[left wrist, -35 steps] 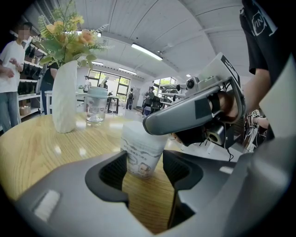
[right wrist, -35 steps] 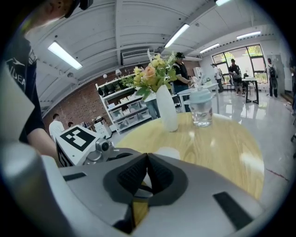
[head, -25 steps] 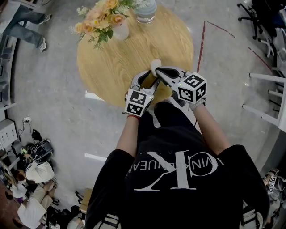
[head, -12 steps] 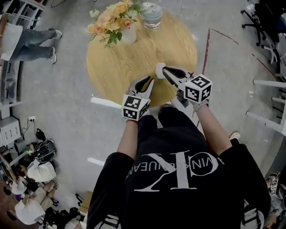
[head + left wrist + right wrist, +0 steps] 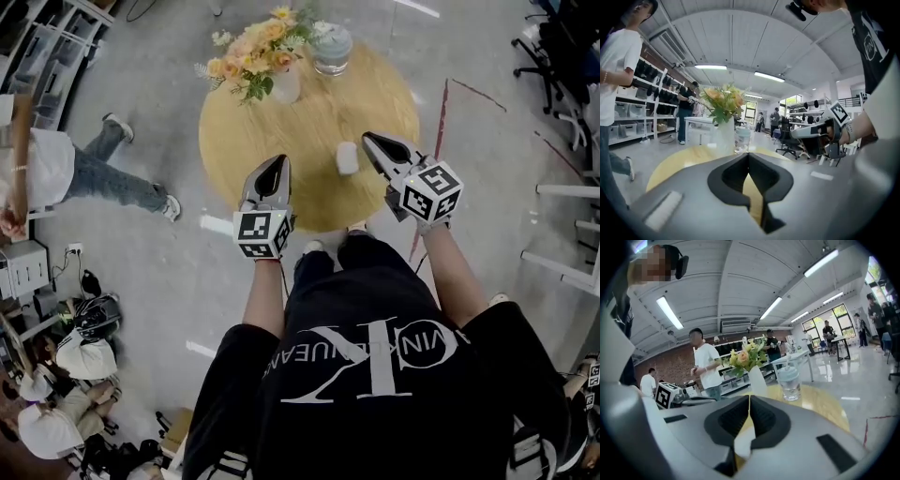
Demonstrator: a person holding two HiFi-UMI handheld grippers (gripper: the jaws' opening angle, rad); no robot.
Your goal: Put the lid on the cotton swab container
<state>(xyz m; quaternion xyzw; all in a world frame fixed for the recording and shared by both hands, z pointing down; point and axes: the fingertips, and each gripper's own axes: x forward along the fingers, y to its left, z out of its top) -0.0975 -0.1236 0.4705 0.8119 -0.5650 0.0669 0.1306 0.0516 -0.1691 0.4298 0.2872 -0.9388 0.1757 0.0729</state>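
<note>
The small white cylindrical cotton swab container (image 5: 347, 157) stands on the round wooden table (image 5: 281, 122), and its lid cannot be told apart from the body. The left gripper (image 5: 277, 162), spread beside the container a second ago, has drawn back with its jaws pressed together on nothing. The right gripper (image 5: 367, 138) is likewise closed and empty.

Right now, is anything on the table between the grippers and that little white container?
Nothing visible does. The container sits alone on bare table between the left gripper and right gripper; the vase and glass stand farther back.
</note>
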